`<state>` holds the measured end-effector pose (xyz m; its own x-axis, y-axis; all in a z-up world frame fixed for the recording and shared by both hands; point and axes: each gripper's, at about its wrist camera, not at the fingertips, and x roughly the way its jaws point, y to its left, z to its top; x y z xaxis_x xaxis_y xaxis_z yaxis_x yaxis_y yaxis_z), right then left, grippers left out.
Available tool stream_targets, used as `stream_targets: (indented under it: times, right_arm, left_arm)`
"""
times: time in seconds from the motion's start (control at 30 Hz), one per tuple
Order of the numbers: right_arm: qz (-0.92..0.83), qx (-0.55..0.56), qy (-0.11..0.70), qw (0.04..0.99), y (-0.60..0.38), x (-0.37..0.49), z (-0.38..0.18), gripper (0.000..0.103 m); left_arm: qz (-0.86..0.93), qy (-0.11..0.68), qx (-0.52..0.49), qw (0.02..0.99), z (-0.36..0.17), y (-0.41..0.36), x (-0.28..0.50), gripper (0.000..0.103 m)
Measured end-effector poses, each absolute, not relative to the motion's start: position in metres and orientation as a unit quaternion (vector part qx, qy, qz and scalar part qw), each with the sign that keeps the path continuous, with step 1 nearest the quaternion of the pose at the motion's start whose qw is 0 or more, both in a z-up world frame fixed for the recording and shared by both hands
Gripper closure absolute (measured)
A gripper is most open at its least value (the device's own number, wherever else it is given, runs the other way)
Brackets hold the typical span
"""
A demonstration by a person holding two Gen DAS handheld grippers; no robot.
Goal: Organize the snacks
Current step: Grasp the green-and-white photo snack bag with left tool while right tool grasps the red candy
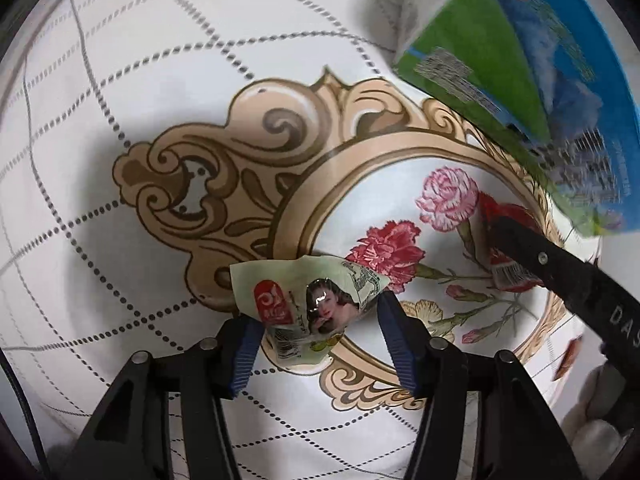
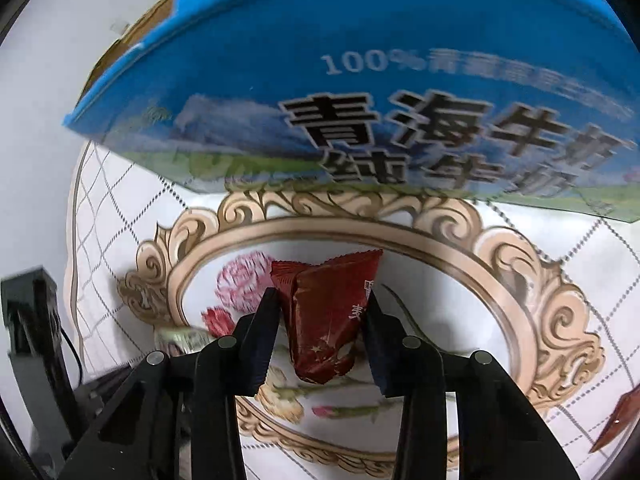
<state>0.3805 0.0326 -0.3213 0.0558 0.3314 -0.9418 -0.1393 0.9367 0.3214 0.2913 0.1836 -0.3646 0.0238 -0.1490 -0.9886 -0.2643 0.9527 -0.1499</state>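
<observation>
My left gripper point(image 1: 320, 312) is shut on a pale green snack packet point(image 1: 308, 304) with a woman's portrait, held just above the patterned tablecloth point(image 1: 120, 80). My right gripper point(image 2: 322, 312) is shut on a dark red snack packet point(image 2: 326, 316); it also shows in the left wrist view point(image 1: 500, 216) at the right, with the right gripper's black finger point(image 1: 560, 264) across it. A blue and green carton point(image 2: 360, 80) stands just beyond the red packet; in the left wrist view the carton point(image 1: 520, 60) is at the upper right.
The cloth carries a gold ornate frame with carnations point(image 2: 400, 232). Another reddish packet point(image 2: 620, 420) lies at the right edge. The green packet's edge point(image 2: 180, 336) and the left gripper's black body point(image 2: 32, 320) show at the left.
</observation>
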Motion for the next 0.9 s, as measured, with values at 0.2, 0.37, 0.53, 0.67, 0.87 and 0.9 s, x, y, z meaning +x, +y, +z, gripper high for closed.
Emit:
stream_targets:
  times: [0.2,0.37,0.53,0.67,0.87,0.9]
  right_arm:
    - [0.159,0.063,0.658,0.733,0.009,0.352,-0.311,0.062]
    - [0.16,0.063,0.656,0.735,-0.008,0.329,-0.307,0.062]
    - [0.151,0.083,0.665,0.727,-0.021,0.323,-0.319,0.062]
    - [0.147,0.097,0.666,0.725,-0.033,0.325,-0.322,0.062]
    - [0.146,0.101,0.668,0.722,-0.037,0.328,-0.322,0.062]
    - [0.146,0.101,0.668,0.723,-0.035,0.327,-0.322,0.062]
  left_arm:
    - [0.036,0.679,-0.123,0.723,-0.347,0.167,0.266,0.064]
    - [0.002,0.699,-0.11,0.707,-0.35,0.157,0.251,0.065]
    - [0.007,0.714,-0.197,0.672,-0.375,0.176,0.255,0.05]
    - [0.011,0.713,-0.219,0.666,-0.376,0.185,0.256,0.048]
    - [0.035,0.701,-0.206,0.682,-0.369,0.185,0.263,0.053]
    - [0.037,0.698,-0.201,0.687,-0.367,0.184,0.263,0.053]
